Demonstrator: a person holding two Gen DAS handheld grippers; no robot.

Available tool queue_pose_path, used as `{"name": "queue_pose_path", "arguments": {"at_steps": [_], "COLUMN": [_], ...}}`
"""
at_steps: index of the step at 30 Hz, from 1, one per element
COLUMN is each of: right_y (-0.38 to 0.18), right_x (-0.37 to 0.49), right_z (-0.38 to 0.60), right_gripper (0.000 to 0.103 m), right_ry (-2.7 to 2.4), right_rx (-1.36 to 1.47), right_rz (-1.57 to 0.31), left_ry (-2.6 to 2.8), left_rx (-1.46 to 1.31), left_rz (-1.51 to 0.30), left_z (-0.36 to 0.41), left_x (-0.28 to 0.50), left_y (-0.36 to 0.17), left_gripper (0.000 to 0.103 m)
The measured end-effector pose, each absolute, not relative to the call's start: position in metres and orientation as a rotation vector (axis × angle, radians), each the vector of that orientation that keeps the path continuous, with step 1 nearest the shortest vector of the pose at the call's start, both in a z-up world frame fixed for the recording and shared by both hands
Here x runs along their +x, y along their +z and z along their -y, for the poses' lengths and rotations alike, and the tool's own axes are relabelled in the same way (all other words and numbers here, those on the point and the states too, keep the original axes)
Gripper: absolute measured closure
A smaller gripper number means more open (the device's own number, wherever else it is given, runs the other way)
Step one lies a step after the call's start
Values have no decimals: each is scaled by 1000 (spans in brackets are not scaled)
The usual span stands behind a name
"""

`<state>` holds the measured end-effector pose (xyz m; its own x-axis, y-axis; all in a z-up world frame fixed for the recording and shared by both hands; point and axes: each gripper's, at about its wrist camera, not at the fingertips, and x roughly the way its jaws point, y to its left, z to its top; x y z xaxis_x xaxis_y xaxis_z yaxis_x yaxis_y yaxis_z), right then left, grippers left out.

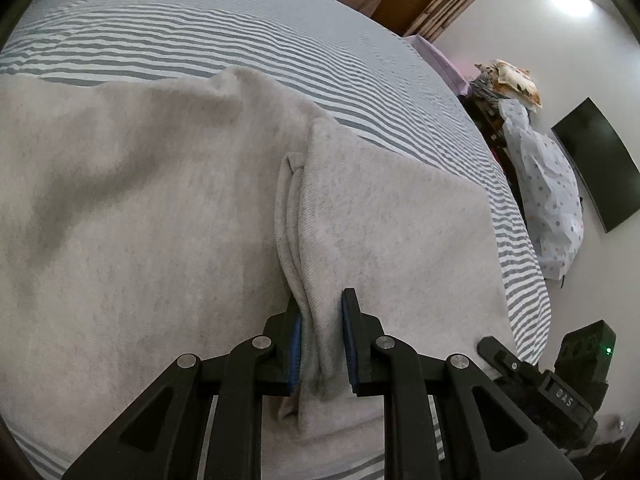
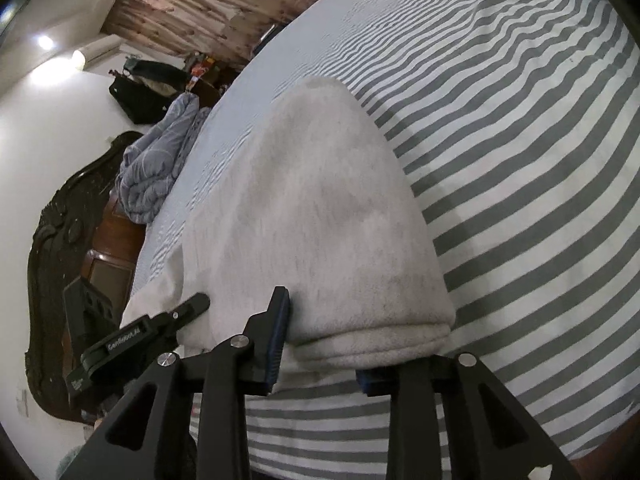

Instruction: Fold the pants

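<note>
Jaws first: the left gripper [image 1: 321, 312] has its blue-padded jaws pinching a bunched ridge of the light grey pants [image 1: 140, 208], fabric squeezed right between them at the bottom middle of the left wrist view. The right gripper [image 2: 320, 344] is harder to call: its left finger [image 2: 278, 320] sits against the folded edge of the pants [image 2: 320, 208], but the other finger is tucked under the cloth, so I honestly can't tell if it's clamped or just sitting wide. In the lower right of the left view a bit of the other gripper pokes in. The pants lie on a grey-and-white striped bedspread [image 1: 240, 40], filling most of the lower left view, thick fleecy stuff with a rolled hem at the near edge in the right view. Further off on the right of the left view: a dotted bag [image 1: 552, 200] and a dark TV [image 1: 596, 164] on the wall. Upper left of the right view has a crumpled blue blanket [image 2: 156, 168], a dark carved headboard [image 2: 60, 240] and curtains [image 2: 208, 4].
</note>
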<state>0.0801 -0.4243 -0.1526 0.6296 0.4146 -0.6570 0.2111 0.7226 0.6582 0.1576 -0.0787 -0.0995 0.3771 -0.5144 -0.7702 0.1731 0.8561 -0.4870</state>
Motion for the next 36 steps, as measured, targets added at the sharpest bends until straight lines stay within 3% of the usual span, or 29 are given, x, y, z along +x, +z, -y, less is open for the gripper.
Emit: {"name": "queue_pose_path", "arguments": {"at_steps": [5, 7, 15, 24, 30, 36], "right_y": [-140, -137, -138, -130, -100, -56], "right_x": [70, 70, 71, 59, 37, 53], "right_z": [414, 411, 394, 393, 378, 380], "right_gripper": [49, 46, 45, 41, 41, 45], "right_ry": [105, 131, 146, 94, 181, 101], "right_rx": [690, 686, 614, 648, 575, 401], "right_rz": [-889, -882, -952, -1037, -1125, -987], "left_ry": [-452, -450, -404, -391, -346, -437], "left_rx": [-368, -370, -409, -270, -172, -147], "left_rz": [-1075, -1062, -1096, -1065, -881, -832], "left_z": [73, 67, 48, 61, 54, 70], "left_x": [155, 155, 159, 149, 125, 122], "left_y": [-87, -82, -107, -91, -51, -38], "left_gripper": [85, 85, 85, 78, 79, 78]}}
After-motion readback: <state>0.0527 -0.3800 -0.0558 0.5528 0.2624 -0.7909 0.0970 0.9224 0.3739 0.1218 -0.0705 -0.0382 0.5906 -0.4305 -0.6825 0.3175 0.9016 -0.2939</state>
